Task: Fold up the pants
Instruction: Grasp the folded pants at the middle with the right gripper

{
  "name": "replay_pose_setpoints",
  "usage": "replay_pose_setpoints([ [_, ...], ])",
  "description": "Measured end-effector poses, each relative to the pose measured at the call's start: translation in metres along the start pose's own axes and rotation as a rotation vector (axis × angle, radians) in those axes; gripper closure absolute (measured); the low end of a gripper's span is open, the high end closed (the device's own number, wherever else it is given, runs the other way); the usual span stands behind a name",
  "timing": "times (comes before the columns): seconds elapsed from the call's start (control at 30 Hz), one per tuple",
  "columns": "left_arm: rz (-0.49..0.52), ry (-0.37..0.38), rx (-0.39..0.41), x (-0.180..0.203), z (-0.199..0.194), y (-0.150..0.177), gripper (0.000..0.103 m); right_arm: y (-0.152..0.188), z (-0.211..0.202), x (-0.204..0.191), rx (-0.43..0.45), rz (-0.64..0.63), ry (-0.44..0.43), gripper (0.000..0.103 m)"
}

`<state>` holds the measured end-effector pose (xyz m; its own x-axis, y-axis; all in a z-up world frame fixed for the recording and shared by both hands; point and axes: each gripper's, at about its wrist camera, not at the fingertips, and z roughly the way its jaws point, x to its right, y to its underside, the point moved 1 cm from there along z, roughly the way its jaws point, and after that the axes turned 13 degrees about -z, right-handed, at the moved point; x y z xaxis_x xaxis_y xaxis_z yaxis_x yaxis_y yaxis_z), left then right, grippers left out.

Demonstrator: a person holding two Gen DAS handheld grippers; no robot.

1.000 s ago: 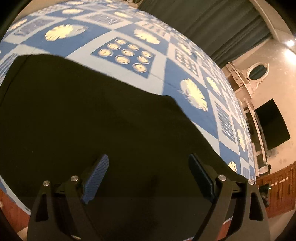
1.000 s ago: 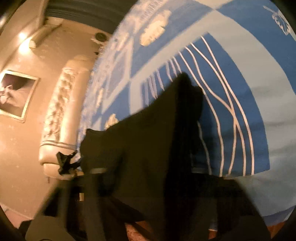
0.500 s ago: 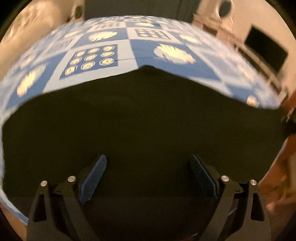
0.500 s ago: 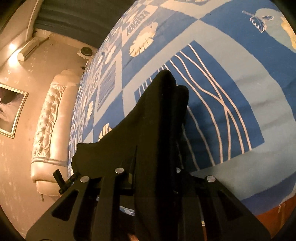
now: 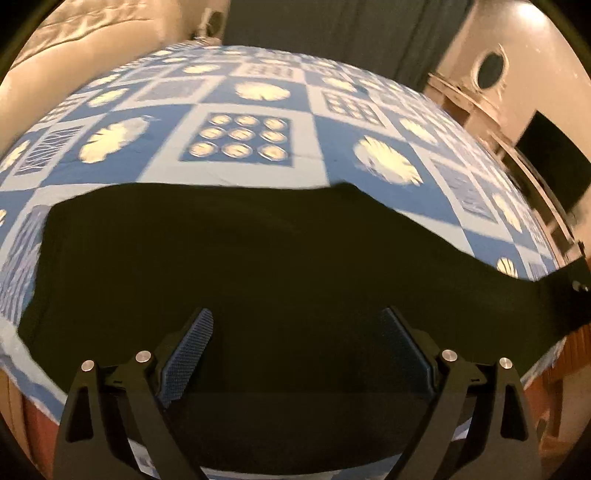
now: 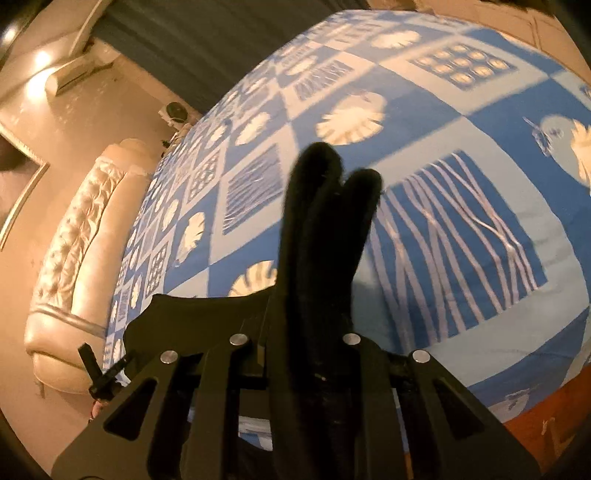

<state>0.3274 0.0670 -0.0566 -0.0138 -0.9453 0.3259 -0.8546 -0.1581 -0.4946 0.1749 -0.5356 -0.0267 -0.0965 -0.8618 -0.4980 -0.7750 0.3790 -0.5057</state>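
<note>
Black pants [image 5: 280, 258] lie spread on a blue patterned bedspread [image 5: 243, 110]. My left gripper [image 5: 295, 339] hovers over their near part. It is open, and its blue pads [image 5: 188, 354] stand wide apart with only flat cloth below them. In the right wrist view my right gripper [image 6: 314, 332] is shut on a bunched fold of the pants [image 6: 325, 221]. The fold sticks out past the fingers in two rounded lobes, lifted off the bedspread [image 6: 461, 122]. The rest of the garment [image 6: 192, 314] trails to the left.
A beige tufted headboard [image 6: 74, 258] runs along the left of the bed. A dark curtain [image 5: 332, 26] hangs at the far side. A cabinet and a dark screen [image 5: 550, 158] stand to the right. The bed's near edge shows reddish wood [image 6: 546, 413].
My right gripper has risen with the fold of pants, which now shows clear of the bedspread. The left view has rolled, so the pants' far edge runs level. The left jaws stay open.
</note>
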Motion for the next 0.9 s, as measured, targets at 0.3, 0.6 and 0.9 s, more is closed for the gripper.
replay_pose_setpoints([
  [0.3,-0.07,-0.008,0.071,-0.017,-0.02,-0.007,0.012,0.0,0.029,-0.082,-0.027,-0.111,0.005,0.087],
  [0.6,-0.082,-0.026,0.073,-0.025,-0.014,-0.006,0.012,0.014,0.081,-0.155,-0.071,-0.196,0.029,0.086],
  [0.9,-0.068,-0.019,0.08,-0.018,-0.014,-0.003,0.012,0.032,0.13,-0.212,-0.127,-0.276,0.08,0.086],
])
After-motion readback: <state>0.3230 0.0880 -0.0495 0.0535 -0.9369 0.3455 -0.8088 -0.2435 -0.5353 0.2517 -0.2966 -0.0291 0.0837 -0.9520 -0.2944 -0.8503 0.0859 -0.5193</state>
